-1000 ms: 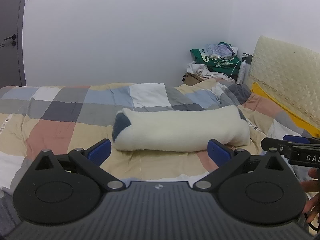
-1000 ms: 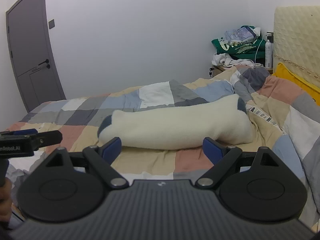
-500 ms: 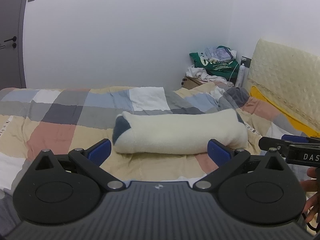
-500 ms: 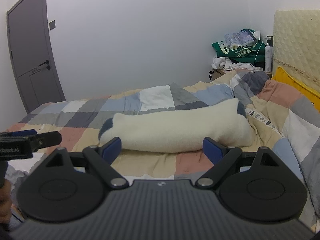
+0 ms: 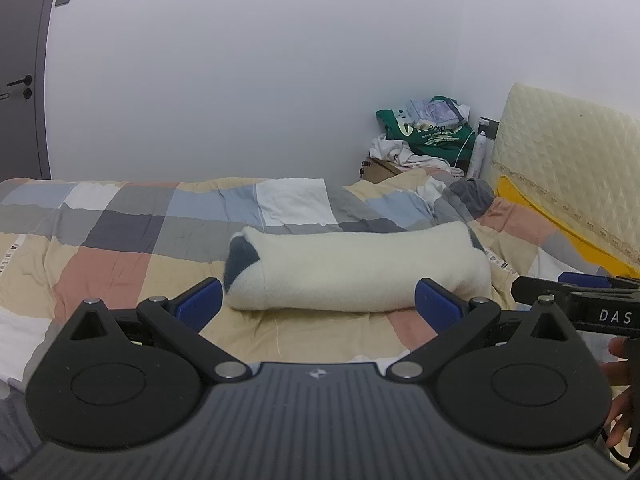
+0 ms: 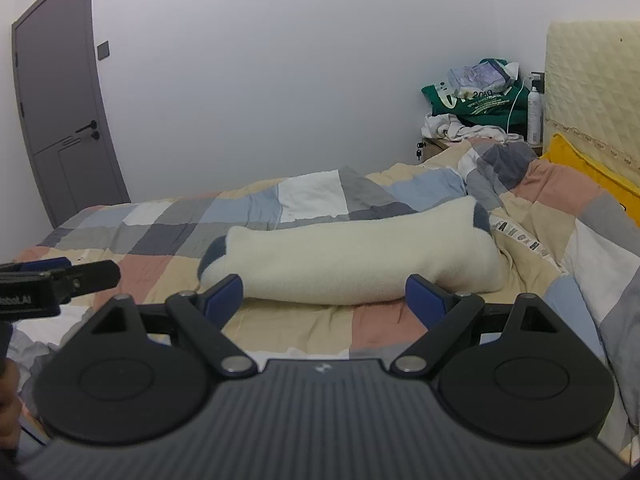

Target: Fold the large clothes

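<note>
**Fold looks done, both grippers held back from the bundle**

I hold my left gripper [image 5: 318, 300] and my right gripper [image 6: 324, 298] side by side above the near edge of the bed [image 5: 120, 264], both looking across it at the same thing. On each, the blue fingers [image 5: 200, 304] stand wide apart with nothing between them. Neither touches any cloth.

The garment [image 5: 356, 268], a thick cream fleece piece with dark grey patches at its two ends, lies across the middle of the patchwork quilt [image 6: 312, 196] as a long, plump bundle. It rests flat on the quilt, roughly parallel to the near edge of the bed, with its right end toward the headboard [image 6: 592, 80]. I see no loose sleeve or hem trailing out from it in either view, though its far side is hidden from me.

My judgement: the folding itself is finished or very nearly so, and I am in the pause after letting go. If anything is left, it would be a last halving of the bundle end over end, or squaring it up. That would call for bringing each gripper down to one end, closing on the full thickness of the fleece instead of just the top layer, and lifting both ends evenly so the layers do not slide open. The fleece looks bulky and springy, so a shallow pinch would likely slip.
</note>
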Action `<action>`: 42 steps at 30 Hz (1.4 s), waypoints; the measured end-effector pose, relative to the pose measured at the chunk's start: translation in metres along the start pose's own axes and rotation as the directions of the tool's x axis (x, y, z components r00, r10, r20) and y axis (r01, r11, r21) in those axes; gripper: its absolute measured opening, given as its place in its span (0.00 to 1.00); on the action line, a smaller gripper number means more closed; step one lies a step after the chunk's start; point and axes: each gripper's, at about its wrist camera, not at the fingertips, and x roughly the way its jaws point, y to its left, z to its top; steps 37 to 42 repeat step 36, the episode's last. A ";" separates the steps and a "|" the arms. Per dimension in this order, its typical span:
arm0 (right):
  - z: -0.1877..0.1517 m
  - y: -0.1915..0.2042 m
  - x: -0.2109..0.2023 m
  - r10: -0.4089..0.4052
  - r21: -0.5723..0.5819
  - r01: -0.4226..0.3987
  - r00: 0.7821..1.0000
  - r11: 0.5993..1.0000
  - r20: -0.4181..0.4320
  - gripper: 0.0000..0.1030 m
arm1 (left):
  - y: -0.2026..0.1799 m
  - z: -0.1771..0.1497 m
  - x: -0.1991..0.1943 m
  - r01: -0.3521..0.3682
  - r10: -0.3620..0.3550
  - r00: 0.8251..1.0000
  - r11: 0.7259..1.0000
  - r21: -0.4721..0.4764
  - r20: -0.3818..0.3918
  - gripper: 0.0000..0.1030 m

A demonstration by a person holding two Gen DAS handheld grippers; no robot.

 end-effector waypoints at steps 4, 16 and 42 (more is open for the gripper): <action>0.001 0.000 -0.002 -0.003 0.006 0.003 1.000 1.000 0.005 0.87 | 0.000 -0.001 -0.002 0.004 -0.004 1.000 1.000 0.002 0.006 1.00; -0.001 -0.001 -0.002 -0.001 0.008 0.001 1.000 1.000 -0.001 0.87 | 0.001 0.001 -0.006 0.008 -0.008 1.000 1.000 0.001 0.010 1.00; 0.001 0.000 -0.002 0.002 -0.002 -0.002 1.000 1.000 -0.003 0.87 | 0.004 0.003 -0.011 0.018 -0.018 1.000 1.000 -0.001 0.015 1.00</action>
